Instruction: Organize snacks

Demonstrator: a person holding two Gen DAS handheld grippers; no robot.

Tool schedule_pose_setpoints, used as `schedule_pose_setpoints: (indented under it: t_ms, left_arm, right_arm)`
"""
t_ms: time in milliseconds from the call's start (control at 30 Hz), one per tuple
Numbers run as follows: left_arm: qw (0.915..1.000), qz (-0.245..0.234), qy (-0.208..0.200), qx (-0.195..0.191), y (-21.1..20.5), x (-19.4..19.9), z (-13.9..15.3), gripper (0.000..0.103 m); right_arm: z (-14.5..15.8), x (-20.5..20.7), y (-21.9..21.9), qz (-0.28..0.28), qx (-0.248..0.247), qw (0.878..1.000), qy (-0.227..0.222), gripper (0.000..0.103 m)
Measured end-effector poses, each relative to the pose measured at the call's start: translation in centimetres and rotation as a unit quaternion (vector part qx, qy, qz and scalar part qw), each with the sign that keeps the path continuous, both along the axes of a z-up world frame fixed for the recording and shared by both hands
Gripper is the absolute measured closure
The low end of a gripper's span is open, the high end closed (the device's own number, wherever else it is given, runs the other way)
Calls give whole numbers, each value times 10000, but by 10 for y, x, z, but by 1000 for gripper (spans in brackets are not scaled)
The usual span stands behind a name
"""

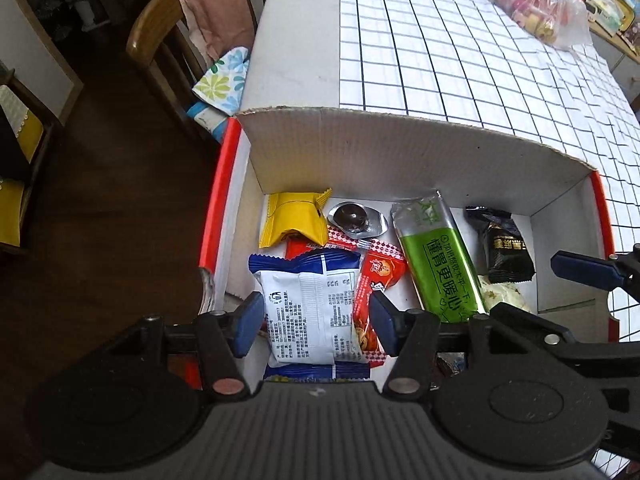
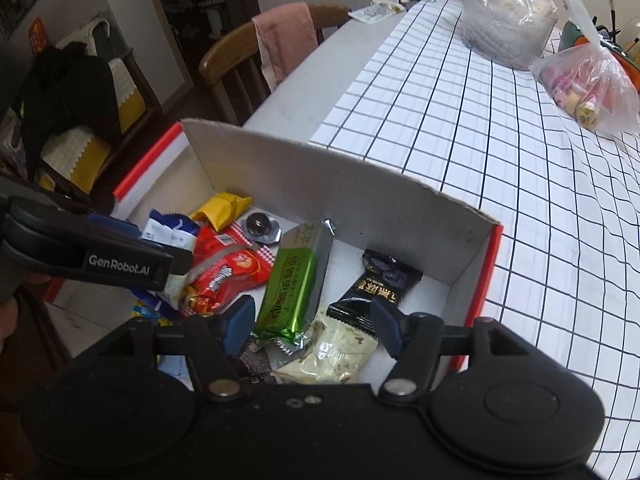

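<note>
A red-edged cardboard box (image 1: 400,152) (image 2: 304,172) on the checked table holds several snacks. My left gripper (image 1: 314,320) is open over a blue-and-white packet (image 1: 308,304), with a finger on each side; whether the fingers touch it I cannot tell. Beside the packet lie a red packet (image 1: 380,276), a yellow packet (image 1: 296,220), a foil chocolate (image 1: 356,218), a green bar (image 1: 440,264) and a black packet (image 1: 504,248). My right gripper (image 2: 312,328) is open above the green bar (image 2: 292,288), the black packet (image 2: 372,292) and a pale packet (image 2: 332,352).
Two plastic bags of goods (image 2: 588,76) (image 2: 504,12) sit on the far right of the table (image 2: 480,128). A wooden chair (image 1: 172,40) with a pink cloth stands to the left of the table. Dark floor lies left of the box.
</note>
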State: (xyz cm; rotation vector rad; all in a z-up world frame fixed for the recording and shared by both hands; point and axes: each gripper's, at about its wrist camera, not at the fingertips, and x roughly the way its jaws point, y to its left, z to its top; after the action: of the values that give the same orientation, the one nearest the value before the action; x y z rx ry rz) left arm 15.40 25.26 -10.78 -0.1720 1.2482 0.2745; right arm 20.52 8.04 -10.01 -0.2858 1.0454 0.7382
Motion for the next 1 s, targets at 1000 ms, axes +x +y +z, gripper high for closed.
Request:
schedule_pose_setpoints:
  t_ms: [1000]
  left_arm:
    - [9853, -45, -1704, -79, -40, -91, 82, 7]
  right_arm:
    - [76, -51, -75, -129, 1327, 9895, -565, 0]
